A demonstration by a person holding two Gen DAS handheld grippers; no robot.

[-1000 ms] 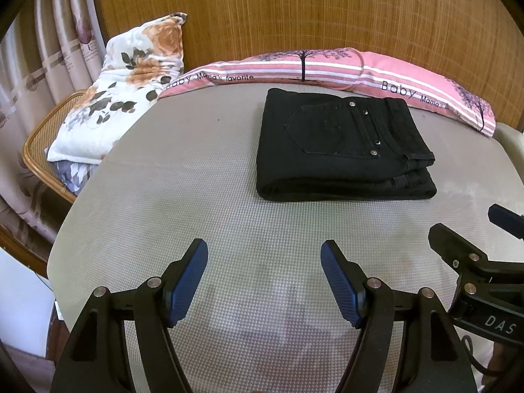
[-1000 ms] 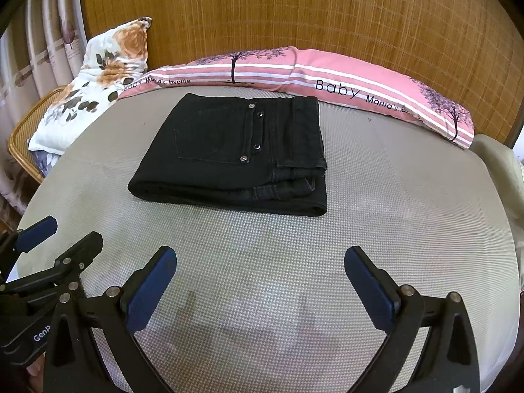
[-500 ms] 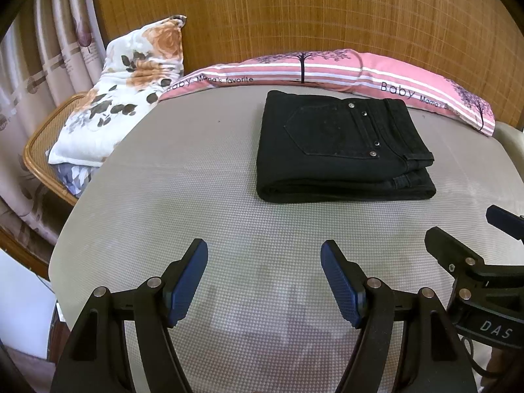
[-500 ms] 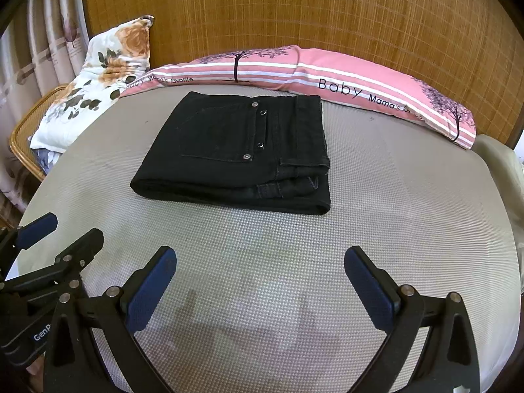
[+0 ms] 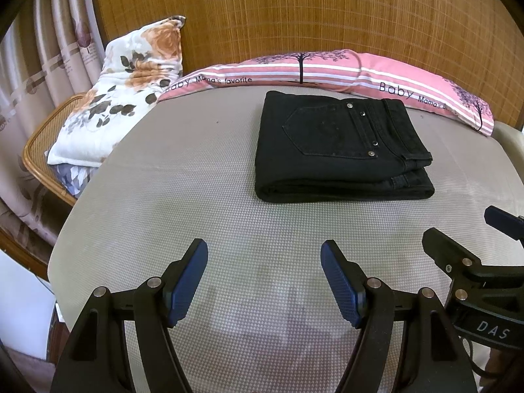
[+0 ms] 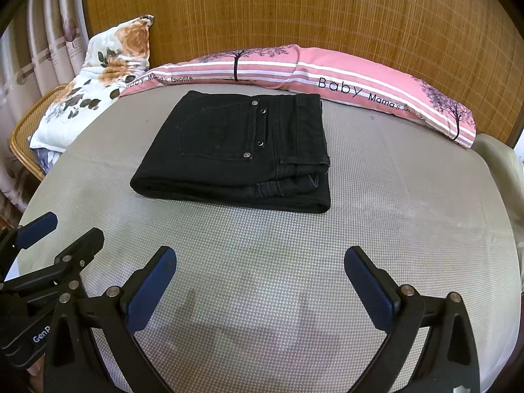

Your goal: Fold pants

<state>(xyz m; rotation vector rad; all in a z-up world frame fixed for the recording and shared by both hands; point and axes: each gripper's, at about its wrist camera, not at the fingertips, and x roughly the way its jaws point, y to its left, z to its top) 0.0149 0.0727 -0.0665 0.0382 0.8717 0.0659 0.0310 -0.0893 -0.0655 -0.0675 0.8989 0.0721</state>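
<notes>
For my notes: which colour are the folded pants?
Black pants, clearest in the right wrist view.

You have bare mattress [image 5: 183, 177] between your spread grippers and the pants [image 5: 337, 150]. Behind the pants, the pink pillow [image 6: 327, 75] blocks you; the floral pillow [image 5: 127, 88] crowds the left.

On the long pink striped pillow [image 6: 327, 75] at the far edge I read "Baby Mama's favorite", printed twice. My right gripper [image 5: 484, 262], seen from my left, shows "DAS"; my left gripper [image 6: 55, 239], seen from my right, shows "GenP", cut off
</notes>
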